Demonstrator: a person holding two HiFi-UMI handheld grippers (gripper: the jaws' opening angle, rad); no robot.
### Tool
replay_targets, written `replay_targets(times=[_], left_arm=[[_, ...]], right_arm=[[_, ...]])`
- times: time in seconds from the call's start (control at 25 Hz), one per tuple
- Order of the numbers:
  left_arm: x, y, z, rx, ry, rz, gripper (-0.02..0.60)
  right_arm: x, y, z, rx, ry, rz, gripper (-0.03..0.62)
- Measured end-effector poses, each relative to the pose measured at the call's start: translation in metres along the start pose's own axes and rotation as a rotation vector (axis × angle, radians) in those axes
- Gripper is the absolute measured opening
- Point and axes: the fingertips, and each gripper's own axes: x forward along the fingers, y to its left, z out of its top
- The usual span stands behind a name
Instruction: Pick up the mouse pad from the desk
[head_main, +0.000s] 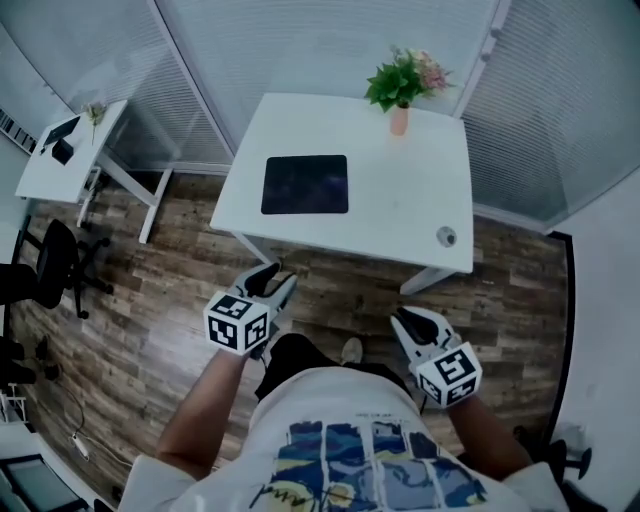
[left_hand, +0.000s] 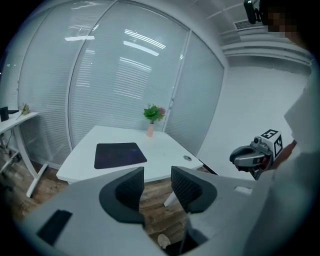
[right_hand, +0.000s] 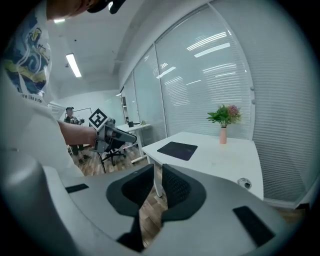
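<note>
Left gripper: jaws spread, nothing between them, short of the desk.
Right gripper: jaws a narrow gap apart, empty.
Mouse pad: dark, flat on the white desk, left of centre.
Shirt print: script too small to read.

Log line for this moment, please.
mouse pad: flat on desk, untouched | left tool: open, empty, short of desk | right tool: slightly open, empty, short of desk
</note>
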Motion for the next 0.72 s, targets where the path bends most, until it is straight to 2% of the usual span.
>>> replay_targets(times=[0.28, 0.72], left_arm=[[0.027, 0.061, 0.028, -0.012, 0.014, 0.054, 0.153], [0.112, 0.195, 0.072, -0.005, 0.055, 0.054, 0.153]], right_arm=[[0.034, -0.017, 0.018, 0.019, 0.016, 0.017, 0.051], [0.116, -0.058, 0.067, 0.070, 0.021, -0.093, 0.044]])
